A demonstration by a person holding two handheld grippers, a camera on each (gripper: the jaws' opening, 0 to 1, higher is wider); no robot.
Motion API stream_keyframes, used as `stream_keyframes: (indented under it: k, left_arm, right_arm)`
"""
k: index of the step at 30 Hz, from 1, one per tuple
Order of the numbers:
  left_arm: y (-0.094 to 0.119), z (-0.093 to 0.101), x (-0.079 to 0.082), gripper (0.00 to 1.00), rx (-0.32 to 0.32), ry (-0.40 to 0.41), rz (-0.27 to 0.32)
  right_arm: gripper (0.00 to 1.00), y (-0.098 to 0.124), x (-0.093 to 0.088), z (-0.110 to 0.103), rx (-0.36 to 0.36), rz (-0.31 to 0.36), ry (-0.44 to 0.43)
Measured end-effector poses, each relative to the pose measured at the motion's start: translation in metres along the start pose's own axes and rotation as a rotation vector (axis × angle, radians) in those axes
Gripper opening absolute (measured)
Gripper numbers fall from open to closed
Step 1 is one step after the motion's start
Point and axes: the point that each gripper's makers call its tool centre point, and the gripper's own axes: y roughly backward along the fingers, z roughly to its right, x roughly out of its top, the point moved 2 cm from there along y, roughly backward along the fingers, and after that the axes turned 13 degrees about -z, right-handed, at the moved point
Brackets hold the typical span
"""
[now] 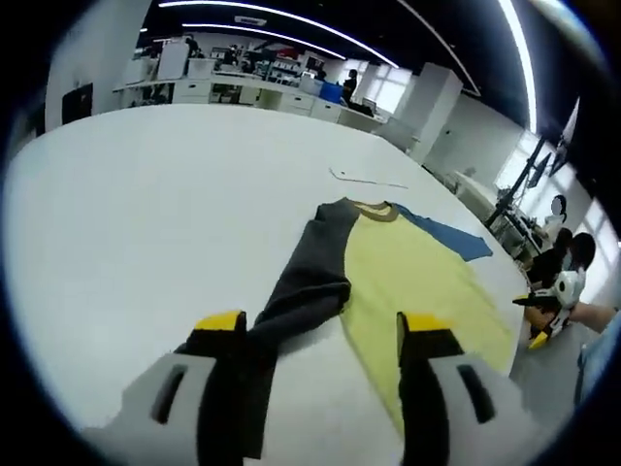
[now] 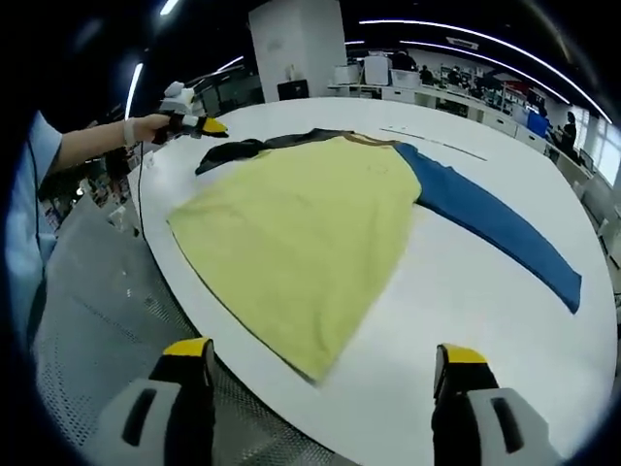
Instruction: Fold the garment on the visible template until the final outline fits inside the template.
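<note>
A long-sleeved garment lies flat on the white table [image 1: 146, 214]. It has a yellow body [image 1: 417, 282], a dark grey sleeve [image 1: 306, 282] and a blue sleeve [image 1: 446, 235]. My left gripper [image 1: 323, 325] is open, and the grey sleeve's end runs between its jaws close to the left one. In the right gripper view the yellow body [image 2: 301, 233] spreads toward me with the blue sleeve [image 2: 505, 233] stretched right. My right gripper [image 2: 322, 354] is open, just off the hem corner at the table edge. A thin line [image 1: 364, 180] is marked on the table beyond the collar.
A person's hand holds the left gripper [image 2: 209, 126] at the grey sleeve's end [image 2: 228, 150]. The right gripper [image 1: 536, 320] shows at the table's far edge. Grey floor [image 2: 97, 320] lies below the table rim. Desks and people [image 1: 558, 257] stand in the background.
</note>
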Motion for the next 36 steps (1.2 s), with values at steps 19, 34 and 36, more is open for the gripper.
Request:
stream_keyframes:
  k: [19,34,36]
  left_arm:
    - [-0.029,-0.037,-0.014,0.14,0.109,-0.043,-0.175]
    - [-0.013,-0.025,-0.002,0.0,0.073,-0.047,-0.125]
    - [-0.008,-0.018,0.003,0.0,0.071,-0.072,-0.11]
  right_arm:
    - [0.93,-0.011,-0.005,-0.006,0.027,-0.025,-0.028]
    - [0.92,-0.011,0.003,-0.008,0.028,-0.011,-0.007]
    - [0.91,-0.01,0.003,-0.008,0.027,-0.009,-0.007]
